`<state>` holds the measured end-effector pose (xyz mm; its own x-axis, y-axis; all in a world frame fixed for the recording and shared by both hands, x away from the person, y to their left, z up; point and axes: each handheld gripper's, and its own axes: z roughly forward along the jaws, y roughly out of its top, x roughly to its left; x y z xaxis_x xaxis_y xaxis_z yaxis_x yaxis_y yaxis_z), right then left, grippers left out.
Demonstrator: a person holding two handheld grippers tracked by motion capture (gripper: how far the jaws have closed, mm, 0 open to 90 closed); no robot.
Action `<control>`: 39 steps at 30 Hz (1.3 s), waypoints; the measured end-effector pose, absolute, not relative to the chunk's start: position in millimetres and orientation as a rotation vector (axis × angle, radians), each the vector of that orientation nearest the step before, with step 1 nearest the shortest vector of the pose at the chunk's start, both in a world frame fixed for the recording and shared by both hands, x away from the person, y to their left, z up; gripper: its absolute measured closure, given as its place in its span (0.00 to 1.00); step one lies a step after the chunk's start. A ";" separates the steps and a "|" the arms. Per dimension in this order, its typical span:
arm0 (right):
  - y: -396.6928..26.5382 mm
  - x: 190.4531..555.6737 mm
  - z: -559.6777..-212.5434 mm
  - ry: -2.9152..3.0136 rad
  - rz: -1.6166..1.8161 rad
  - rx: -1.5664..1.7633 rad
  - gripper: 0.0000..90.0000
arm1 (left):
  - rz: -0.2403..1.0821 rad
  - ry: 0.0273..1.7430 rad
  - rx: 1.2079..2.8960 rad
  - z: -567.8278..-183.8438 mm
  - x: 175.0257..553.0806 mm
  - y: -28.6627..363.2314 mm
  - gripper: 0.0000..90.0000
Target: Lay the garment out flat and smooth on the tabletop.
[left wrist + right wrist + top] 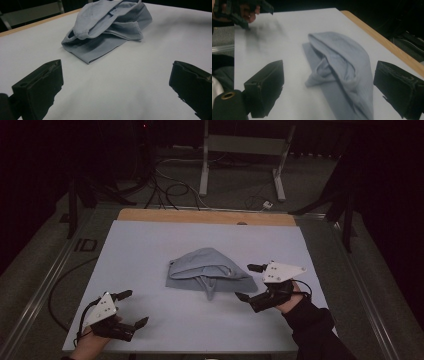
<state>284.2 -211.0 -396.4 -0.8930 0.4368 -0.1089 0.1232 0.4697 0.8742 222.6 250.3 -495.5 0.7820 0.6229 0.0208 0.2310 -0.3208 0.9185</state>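
Note:
A crumpled light blue-grey garment (pixel 210 272) lies in the middle of the white tabletop (pixel 150 245). My right gripper (pixel 246 281) is open just off the garment's right edge, its jaws pointing left at it. In the right gripper view the garment (pixel 342 62) reaches down between the wide-spread jaws of the right gripper (pixel 329 72). My left gripper (pixel 135 307) is open near the table's front left corner, well clear of the cloth. In the left gripper view the left gripper (pixel 117 66) has bare table between its jaws, and the garment (pixel 107 27) lies farther ahead.
A wooden strip (pixel 205 216) runs along the table's far edge. Beyond it on the floor stand a metal frame (pixel 240 150) and loose cables (pixel 170 185). Bare white tabletop surrounds the garment on all sides.

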 end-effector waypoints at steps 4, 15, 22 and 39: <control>-199.4 291.5 -391.9 2.424 1.389 0.447 0.11 | 0.457 0.647 1.900 -495.4 222.6 250.5 0.00; -168.1 306.1 -386.5 2.446 1.402 0.369 0.11 | 0.454 0.645 1.901 -495.8 222.3 249.9 0.00; -153.5 313.0 -384.1 2.468 1.413 0.342 0.11 | 0.456 0.642 1.905 -495.7 221.9 250.3 0.00; -111.1 332.8 -387.3 2.529 1.374 0.280 0.11 | 0.455 0.640 1.904 -495.9 222.1 250.4 0.00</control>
